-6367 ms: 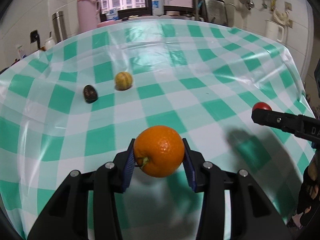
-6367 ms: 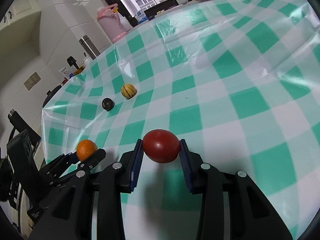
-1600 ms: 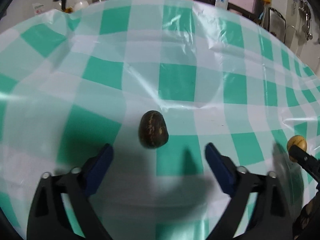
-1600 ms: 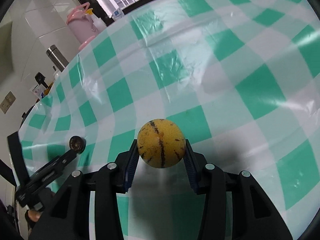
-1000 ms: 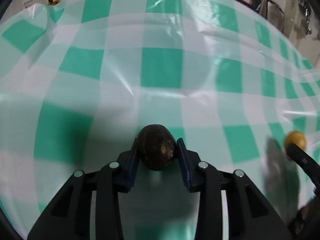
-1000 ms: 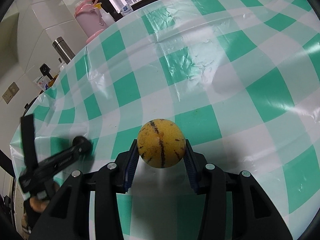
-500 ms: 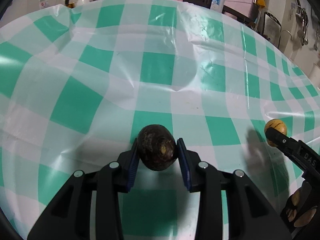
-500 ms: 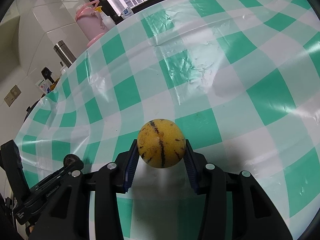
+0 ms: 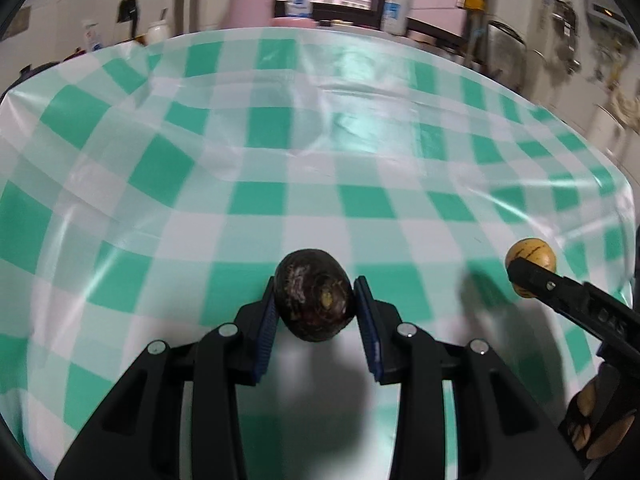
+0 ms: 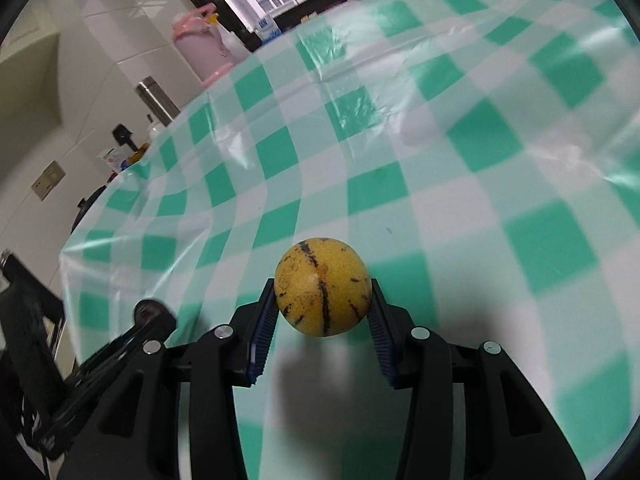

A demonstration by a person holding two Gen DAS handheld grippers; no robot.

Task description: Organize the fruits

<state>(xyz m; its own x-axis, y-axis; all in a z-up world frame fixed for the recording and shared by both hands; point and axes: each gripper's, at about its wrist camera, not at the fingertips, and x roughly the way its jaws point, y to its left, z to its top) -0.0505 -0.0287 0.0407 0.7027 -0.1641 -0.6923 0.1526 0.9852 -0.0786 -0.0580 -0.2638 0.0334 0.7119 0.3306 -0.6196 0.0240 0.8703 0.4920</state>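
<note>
My left gripper (image 9: 315, 307) is shut on a dark brown round fruit (image 9: 314, 294), held clear above the green-and-white checked tablecloth (image 9: 256, 200). In the right wrist view my right gripper (image 10: 323, 308) is shut on a yellow fruit with dark stripes (image 10: 322, 286), also lifted off the cloth (image 10: 440, 168). The left wrist view shows that yellow fruit (image 9: 530, 258) at the right edge, gripped by the right gripper's black fingers (image 9: 560, 290). The dark fruit (image 10: 150, 312) shows at the lower left of the right wrist view, blurred.
A pink jug (image 10: 202, 50), a steel flask (image 10: 154, 98) and bottles stand on the counter behind the table by the window. The far edge of the table runs under them. Kitchen utensils hang on the right wall (image 9: 560, 40).
Both grippers have pulled back from the table's middle with their fruits, so more cloth and the counter now show. The left gripper closed on the dark fruit over a second ago and lifted it.
</note>
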